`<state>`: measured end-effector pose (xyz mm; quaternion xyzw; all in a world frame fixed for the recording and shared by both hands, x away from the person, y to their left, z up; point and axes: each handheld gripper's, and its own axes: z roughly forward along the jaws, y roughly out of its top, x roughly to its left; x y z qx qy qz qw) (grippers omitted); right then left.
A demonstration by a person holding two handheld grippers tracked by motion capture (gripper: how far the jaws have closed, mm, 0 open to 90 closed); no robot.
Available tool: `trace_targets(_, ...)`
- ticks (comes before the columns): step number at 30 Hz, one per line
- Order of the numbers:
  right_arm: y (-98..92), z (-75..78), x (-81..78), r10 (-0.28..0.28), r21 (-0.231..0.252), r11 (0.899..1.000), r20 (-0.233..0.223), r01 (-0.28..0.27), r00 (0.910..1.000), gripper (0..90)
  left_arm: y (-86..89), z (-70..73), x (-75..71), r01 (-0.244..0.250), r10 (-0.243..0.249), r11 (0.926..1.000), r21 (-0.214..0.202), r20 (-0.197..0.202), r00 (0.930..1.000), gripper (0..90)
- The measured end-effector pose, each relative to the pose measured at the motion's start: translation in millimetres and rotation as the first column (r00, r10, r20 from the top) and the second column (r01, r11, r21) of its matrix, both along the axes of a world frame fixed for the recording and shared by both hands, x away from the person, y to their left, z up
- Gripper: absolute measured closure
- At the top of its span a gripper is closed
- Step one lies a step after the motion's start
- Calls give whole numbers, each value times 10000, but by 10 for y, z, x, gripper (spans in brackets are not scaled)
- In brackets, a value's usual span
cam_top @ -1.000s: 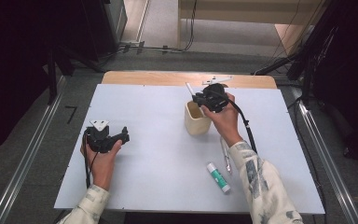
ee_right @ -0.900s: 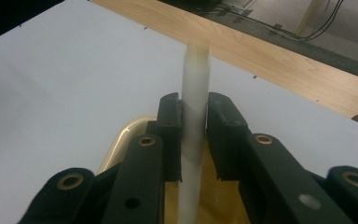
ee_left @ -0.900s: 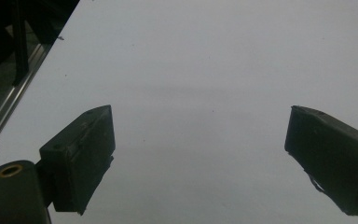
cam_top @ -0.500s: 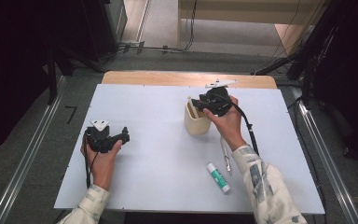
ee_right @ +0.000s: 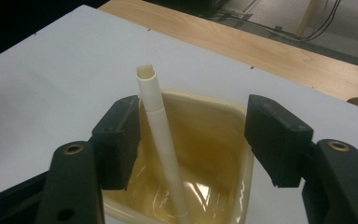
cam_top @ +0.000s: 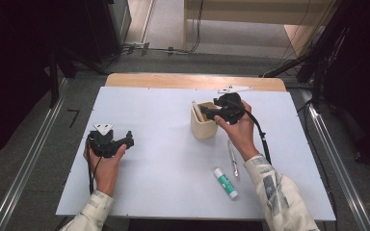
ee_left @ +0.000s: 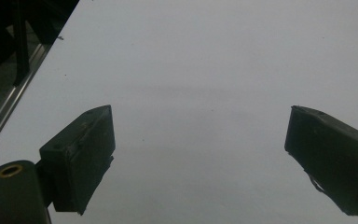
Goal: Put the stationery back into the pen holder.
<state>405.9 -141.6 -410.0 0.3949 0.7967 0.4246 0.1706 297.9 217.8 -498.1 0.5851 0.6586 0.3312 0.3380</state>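
Since the frame a second ago, the right gripper (cam_top: 211, 113) has shifted slightly left and now sits right over the beige cup (cam_top: 203, 126), just right of centre in the high view, while the left gripper (cam_top: 123, 142) has stayed put at centre left. In the right gripper view, the right gripper's jaws stand wide apart above the cup's mouth, gripping nothing; a white pen (ee_right: 162, 140) leans inside the cup beside the left jaw, though whether they touch is unclear. The left gripper's jaws are also spread wide and empty over the bare white table (ee_left: 205, 70). At lower right in the high view, a white tube with a green label (cam_top: 225, 183) and a slim pen (cam_top: 233, 159) lie on the table.
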Motion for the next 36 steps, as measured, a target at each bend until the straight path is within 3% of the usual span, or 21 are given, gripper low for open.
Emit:
trace_targets(15,-174,4,-105,-510,305,9982,-200,516,9985,198,-12,4,-4,12,-11,10000,38,-24,10000,94)
trace_targets(36,-424,-129,-227,-909,263,9954,-325,917,9953,186,-27,4,-4,-2,2,10000,42,20,10000,94)
